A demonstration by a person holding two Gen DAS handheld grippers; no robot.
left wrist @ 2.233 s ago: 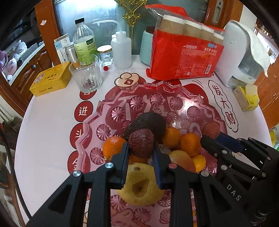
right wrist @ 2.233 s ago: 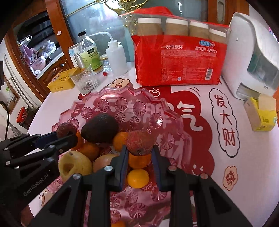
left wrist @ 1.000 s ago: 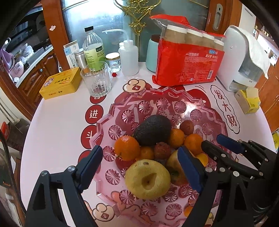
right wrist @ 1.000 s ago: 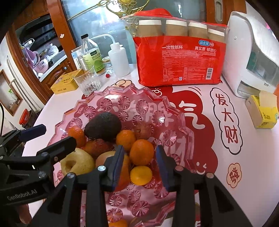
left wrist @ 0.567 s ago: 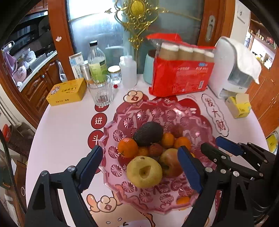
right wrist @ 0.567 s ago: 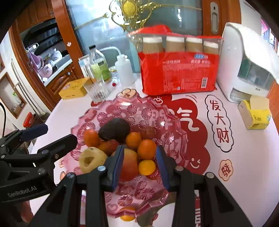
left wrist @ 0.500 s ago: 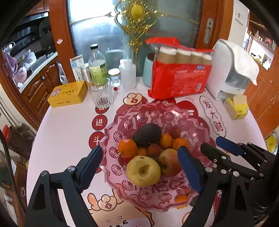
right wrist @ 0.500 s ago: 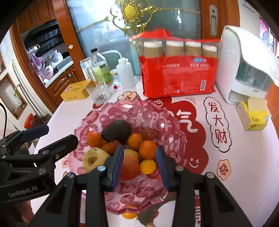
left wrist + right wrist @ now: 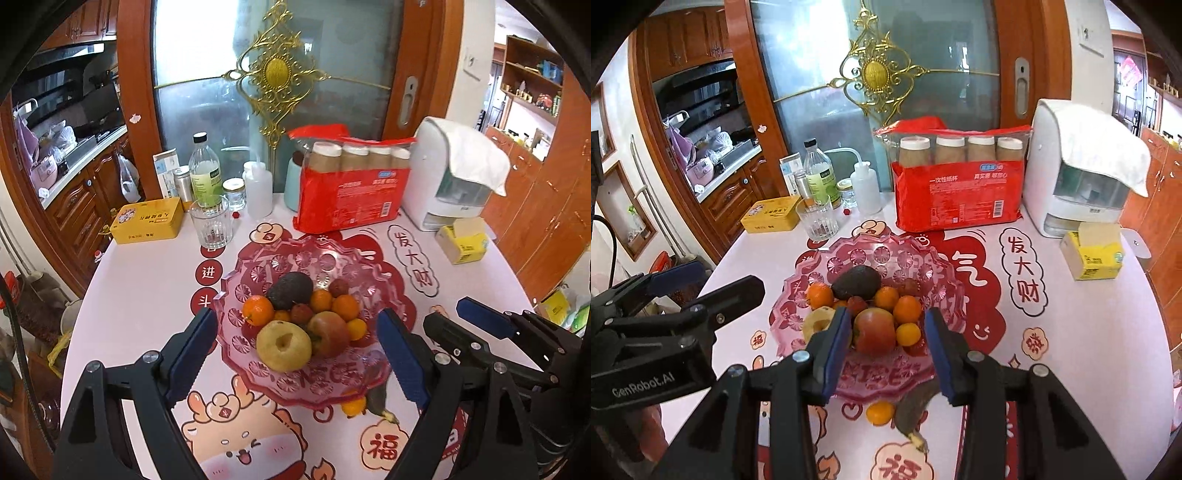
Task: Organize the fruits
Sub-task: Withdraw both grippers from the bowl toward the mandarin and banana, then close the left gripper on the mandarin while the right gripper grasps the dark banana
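Note:
A pink glass fruit bowl (image 9: 258, 269) stands mid-table and shows in the right wrist view too (image 9: 938, 273). It holds an avocado (image 9: 290, 290), a yellow pear (image 9: 283, 345), a red apple (image 9: 328, 333), several oranges and two dark red lychees. A small orange (image 9: 880, 412) and a dark fruit with a yellow tip (image 9: 914, 410) lie on the table by the bowl's near rim. My left gripper (image 9: 295, 354) is open and empty, raised above the bowl's near side. My right gripper (image 9: 886, 345) is open and empty, also raised there.
At the back stand a red pack of paper cups (image 9: 351, 192), a white dispenser (image 9: 450, 184), a glass (image 9: 211, 225), bottles (image 9: 203, 173), a yellow tin (image 9: 149, 219) and a yellow tissue pack (image 9: 461, 240). The round table's edge curves off left and right.
Both grippers let go of their lychees into the bowl, opened, and drew back and up, so the bowl looks smaller and farther away.

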